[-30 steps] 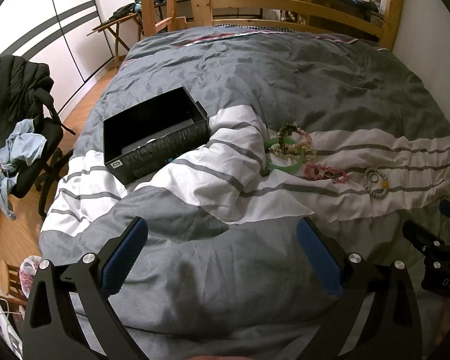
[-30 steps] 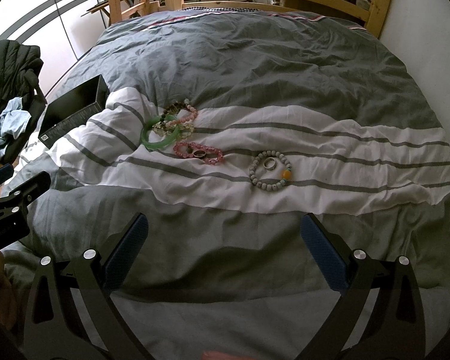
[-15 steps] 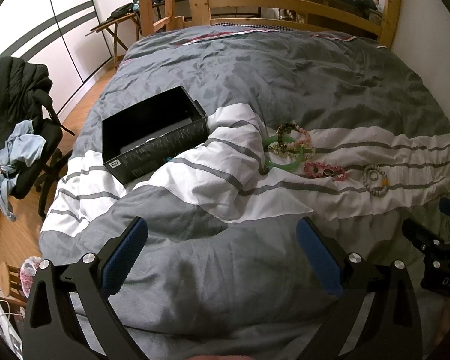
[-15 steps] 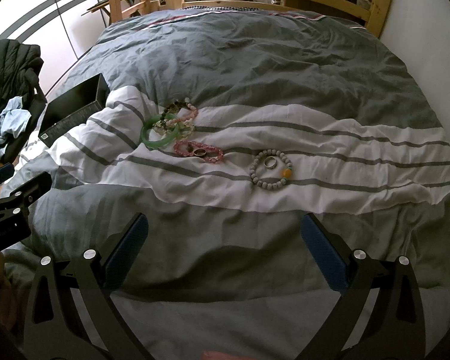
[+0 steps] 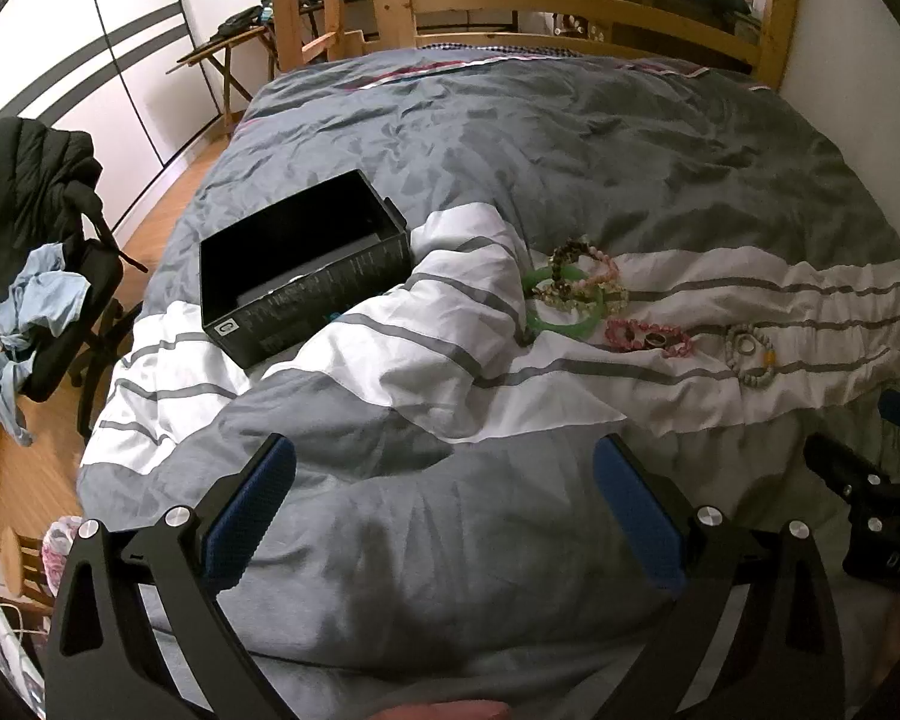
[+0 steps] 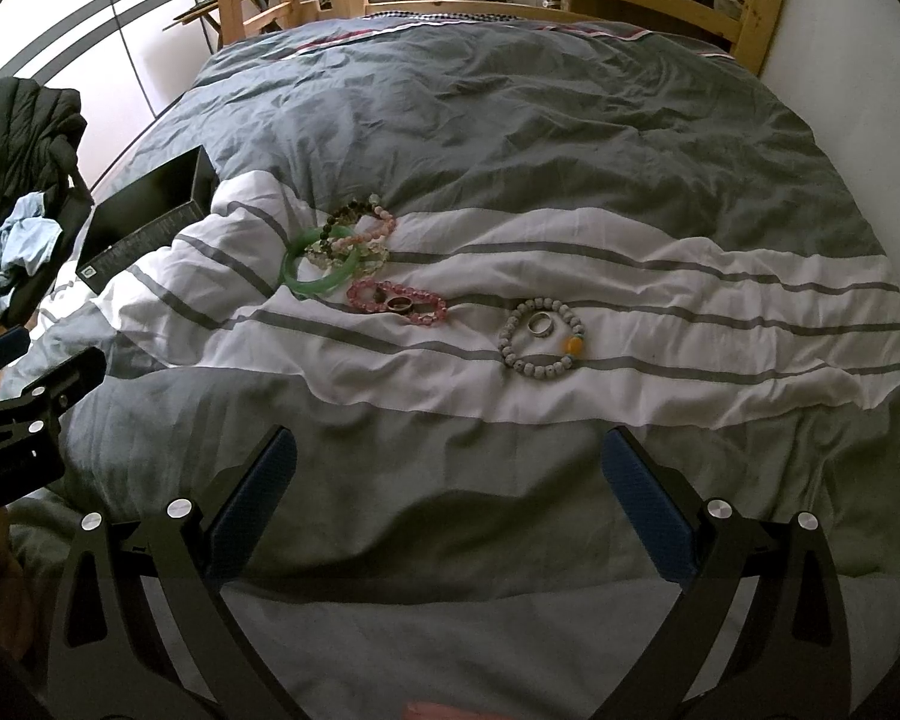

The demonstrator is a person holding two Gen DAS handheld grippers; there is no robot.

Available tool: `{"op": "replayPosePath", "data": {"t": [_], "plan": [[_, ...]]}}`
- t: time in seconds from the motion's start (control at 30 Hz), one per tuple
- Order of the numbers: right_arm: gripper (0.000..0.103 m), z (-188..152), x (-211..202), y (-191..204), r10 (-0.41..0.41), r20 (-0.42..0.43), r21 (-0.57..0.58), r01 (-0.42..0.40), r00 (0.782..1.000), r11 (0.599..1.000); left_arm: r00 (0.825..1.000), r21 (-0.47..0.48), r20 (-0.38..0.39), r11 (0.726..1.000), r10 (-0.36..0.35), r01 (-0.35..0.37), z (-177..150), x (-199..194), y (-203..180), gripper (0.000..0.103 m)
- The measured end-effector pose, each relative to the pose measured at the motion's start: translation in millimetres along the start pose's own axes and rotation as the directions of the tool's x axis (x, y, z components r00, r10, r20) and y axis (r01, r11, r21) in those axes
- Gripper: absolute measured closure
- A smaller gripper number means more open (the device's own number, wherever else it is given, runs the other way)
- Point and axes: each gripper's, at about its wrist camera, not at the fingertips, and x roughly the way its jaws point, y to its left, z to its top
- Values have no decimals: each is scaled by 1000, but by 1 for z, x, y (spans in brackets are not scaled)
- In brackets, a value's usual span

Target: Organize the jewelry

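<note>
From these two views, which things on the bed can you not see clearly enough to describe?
- Box: in the left view its near wall hides most of the floor; in the right view a duvet fold covers its near end.
- Bracelet pile on the green bangle: the strands overlap, so their number is unclear in both views.
- Rings: too small to show any detail.
- Right tongs: cut off by the left view's edge.

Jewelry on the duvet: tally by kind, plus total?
Green bangle: 1
Beaded bracelets: at least 4; pink, grey, and a tangle of at least 2 lying on the bangle
Rings: 2; one inside the pink bracelet, one inside the grey
Total: at least 7
</note>
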Motion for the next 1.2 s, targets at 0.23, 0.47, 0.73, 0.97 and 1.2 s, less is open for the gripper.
{"op": "replayPosePath", "data": {"t": [0.23, 0.47, 0.73, 0.97, 1.2], "plan": [[3, 1, -1, -2, 2, -3, -1, -2, 1000, 1000, 1000, 16, -10, 1000, -2, 2, 0, 1, -2, 5], [3, 2, -3, -3, 1, -2, 3, -1, 1000, 1000, 1000, 80, -5, 997, -4, 4, 5, 0, -11, 5], [3, 5, 8, -18, 4, -8, 27, -4, 1000, 1000, 1000, 83, 14, 996, -27, 26, 23, 2, -19, 5], [3, 9, 26, -28, 15, -1, 33, -15, 1000, 999, 989, 114, 9, 983, -146, 144, 54, 18, -36, 5], [3, 19, 49, -35, 43, 5, 36, -43, 999, 998, 979, 88, 26, 976, -200, 197, 83, 58, -52, 5]]}}
